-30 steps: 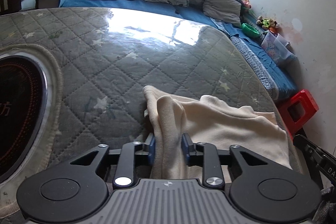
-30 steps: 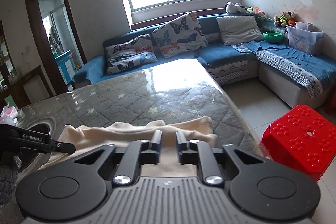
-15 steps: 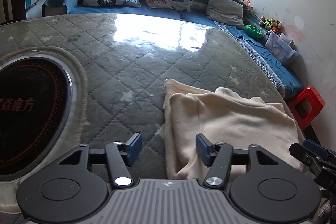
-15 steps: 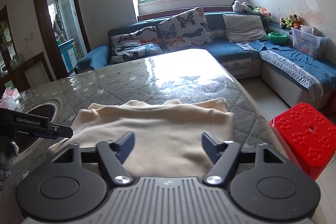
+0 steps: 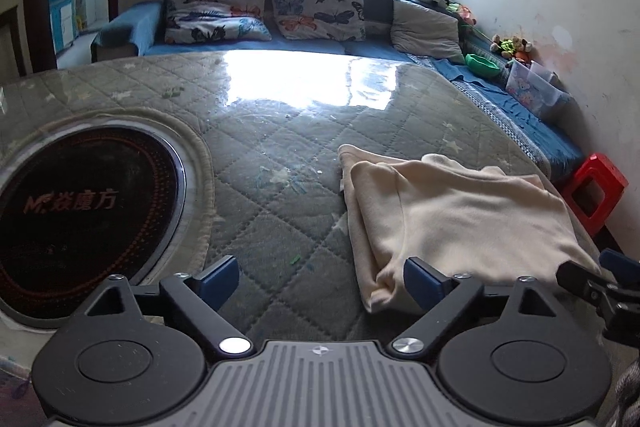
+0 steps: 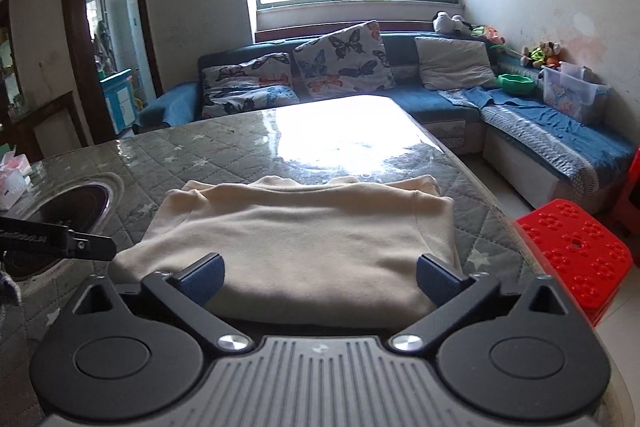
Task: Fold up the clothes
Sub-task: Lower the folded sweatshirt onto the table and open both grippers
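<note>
Cream shirt folded into neat rectangle, lying flat at near right corner of table, bit rumpled at near left corner. Left gripper and right gripper both spread wide, holding nothing. Shirt's right edge close to table edge; lots of bare quilted surface left and beyond. Red stool on floor to right.

Both wrist views look low across the shared garment.
</note>
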